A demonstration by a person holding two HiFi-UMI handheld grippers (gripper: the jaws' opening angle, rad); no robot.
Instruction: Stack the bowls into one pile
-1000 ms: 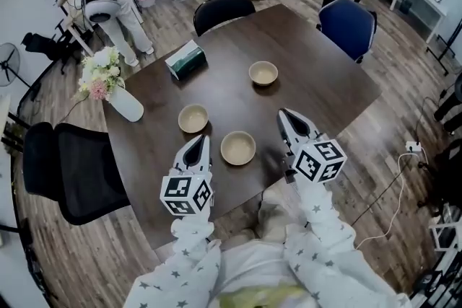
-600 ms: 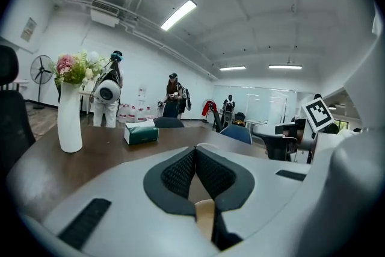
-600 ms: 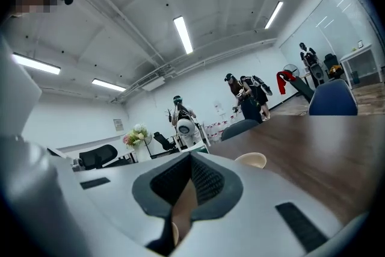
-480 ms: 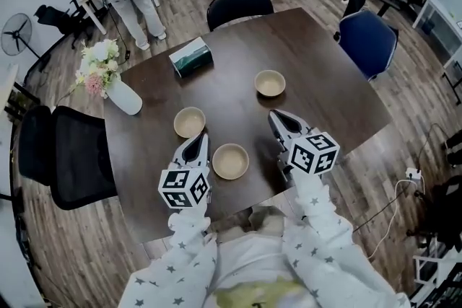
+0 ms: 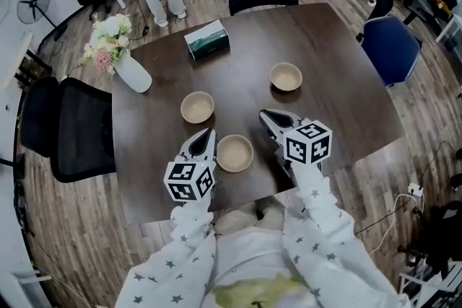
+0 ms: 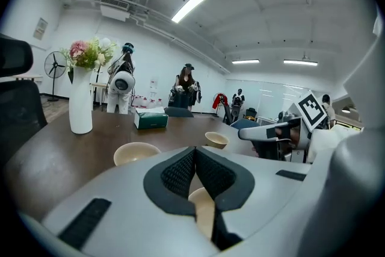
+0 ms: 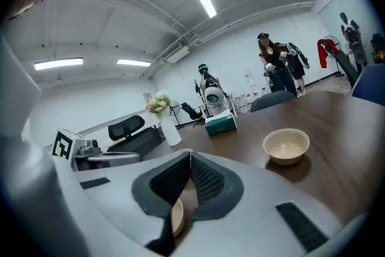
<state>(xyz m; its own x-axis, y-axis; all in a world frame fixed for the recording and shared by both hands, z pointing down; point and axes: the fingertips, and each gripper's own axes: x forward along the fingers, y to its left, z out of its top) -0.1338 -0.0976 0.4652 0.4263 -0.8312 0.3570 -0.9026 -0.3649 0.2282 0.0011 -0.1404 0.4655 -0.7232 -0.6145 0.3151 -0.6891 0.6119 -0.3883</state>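
Closed jaws, empty, on left gripper (image 5: 207, 133) and right gripper (image 5: 264, 115), both low over bench (image 5: 339, 104). Near bowl (image 5: 235, 153) between the two grippers; second bowl (image 5: 197, 107) beyond left gripper; far bowl (image 5: 286, 76) beyond right gripper. All three apart, unstacked.

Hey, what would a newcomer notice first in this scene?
Three tan bowls sit apart on the dark table: the nearest bowl between the shut left gripper and shut right gripper, the left bowl and the far bowl beyond. A white vase of flowers stands at the table's left edge.
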